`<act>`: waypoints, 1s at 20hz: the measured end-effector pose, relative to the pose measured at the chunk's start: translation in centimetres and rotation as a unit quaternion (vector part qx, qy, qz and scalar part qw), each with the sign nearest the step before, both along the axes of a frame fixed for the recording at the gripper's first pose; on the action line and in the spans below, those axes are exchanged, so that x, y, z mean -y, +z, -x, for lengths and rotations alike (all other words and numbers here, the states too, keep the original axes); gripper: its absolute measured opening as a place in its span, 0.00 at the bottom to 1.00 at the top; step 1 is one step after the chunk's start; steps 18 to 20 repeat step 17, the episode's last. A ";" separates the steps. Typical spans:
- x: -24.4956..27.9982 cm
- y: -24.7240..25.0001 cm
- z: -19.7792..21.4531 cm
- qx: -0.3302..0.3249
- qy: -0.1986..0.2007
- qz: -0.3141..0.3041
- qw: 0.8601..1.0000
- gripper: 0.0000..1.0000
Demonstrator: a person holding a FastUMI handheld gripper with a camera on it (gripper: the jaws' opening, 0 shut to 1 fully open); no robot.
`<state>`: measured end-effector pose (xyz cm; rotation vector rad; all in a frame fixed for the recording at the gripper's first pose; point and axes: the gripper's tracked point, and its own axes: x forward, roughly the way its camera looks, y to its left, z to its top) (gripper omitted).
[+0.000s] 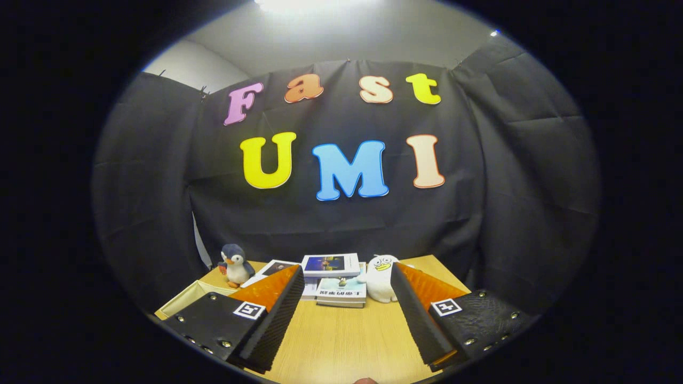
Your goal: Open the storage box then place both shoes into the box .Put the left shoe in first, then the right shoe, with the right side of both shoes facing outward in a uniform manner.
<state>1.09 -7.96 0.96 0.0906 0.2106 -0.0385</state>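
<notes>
My gripper (347, 274) is open, held above the wooden table (341, 336) with nothing between its fingers. A pale cream box edge (184, 301), perhaps the storage box, peeks out beside the left finger, mostly hidden by it. I cannot tell whether its lid is open or closed.
Beyond the fingers, at the table's far side, lies a stack of books (333, 277). A blue-and-white penguin plush (235, 265) stands at the far left. A white plush with a yellow beak (381, 277) sits by the right finger. Black cloth walls close the booth behind.
</notes>
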 end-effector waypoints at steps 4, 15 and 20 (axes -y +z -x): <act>0.9 0.4 0.5 0.013 -0.005 0.000 1.000 0.97; 2.2 0.3 -0.3 0.029 -0.018 -0.011 0.999 0.97; 2.3 0.4 -0.2 0.032 -0.017 -0.007 0.999 0.97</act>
